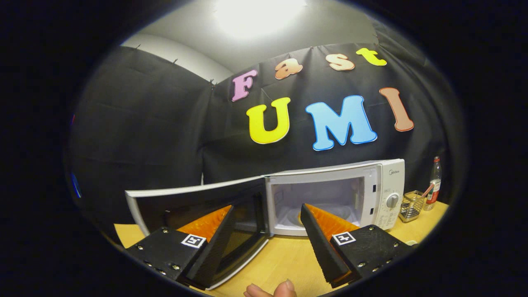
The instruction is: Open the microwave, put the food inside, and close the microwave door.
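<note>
A: Starting at the left, what is there?

B: The microwave door [198,206] stands swung wide open, hinged at the left side of the microwave [330,194]. The tool's left finger lies in front of its dark window.

A: And the tool itself?

B: The tool [266,243] is spread wide open. Nothing sits between its fingers, and they press on nothing; bare counter [284,255] shows in the gap. A person's fingertips [272,289] peek in just behind the gap, close to the camera.

A: Where is the microwave in relation to the fingers?

B: Just beyond them, standing on the counter against the black cloth wall. Its white cavity is open to view between and above the fingertips, with a round glass plate [297,215] on its floor. I cannot tell whether any food lies on it.

A: Further right?

B: A control panel with a round dial [392,201], then a small wire basket [412,205] beside the microwave, and a bottle [434,181] with a red label just past it.
</note>
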Tool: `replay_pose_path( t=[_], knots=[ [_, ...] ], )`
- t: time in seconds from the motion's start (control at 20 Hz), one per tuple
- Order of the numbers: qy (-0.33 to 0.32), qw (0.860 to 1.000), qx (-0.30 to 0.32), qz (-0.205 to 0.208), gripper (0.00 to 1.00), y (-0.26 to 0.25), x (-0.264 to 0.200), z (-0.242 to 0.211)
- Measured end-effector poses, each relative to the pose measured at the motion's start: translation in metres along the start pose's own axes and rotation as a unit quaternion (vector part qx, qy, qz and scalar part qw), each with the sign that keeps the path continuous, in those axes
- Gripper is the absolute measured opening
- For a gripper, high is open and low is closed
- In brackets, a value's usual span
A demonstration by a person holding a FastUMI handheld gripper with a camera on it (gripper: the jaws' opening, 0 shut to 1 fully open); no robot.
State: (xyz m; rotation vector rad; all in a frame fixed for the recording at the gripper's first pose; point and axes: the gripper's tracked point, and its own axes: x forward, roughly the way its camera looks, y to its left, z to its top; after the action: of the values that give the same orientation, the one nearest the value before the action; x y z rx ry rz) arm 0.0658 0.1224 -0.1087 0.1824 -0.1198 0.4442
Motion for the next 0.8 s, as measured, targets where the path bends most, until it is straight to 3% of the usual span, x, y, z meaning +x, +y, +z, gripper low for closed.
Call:
replay_pose_path(
  t=[0.1, 0.25, 0.5, 0.65, 0.8],
  knots=[
    [-0.026, 0.999, 0.022, 0.039, 0.96, 0.036, -0.021, 0.031],
    [-0.063, 0.994, 0.008, 0.094, 0.95, 0.093, -0.043, 0.066],
    [-0.041, 0.981, 0.009, 0.188, 0.95, 0.189, -0.048, 0.051],
    [-0.013, 0.978, -0.014, 0.206, 0.96, 0.219, -0.037, 0.027],
    [0.028, 0.982, -0.02, 0.184, 0.92, 0.22, -0.023, -0.019]
  ],
)
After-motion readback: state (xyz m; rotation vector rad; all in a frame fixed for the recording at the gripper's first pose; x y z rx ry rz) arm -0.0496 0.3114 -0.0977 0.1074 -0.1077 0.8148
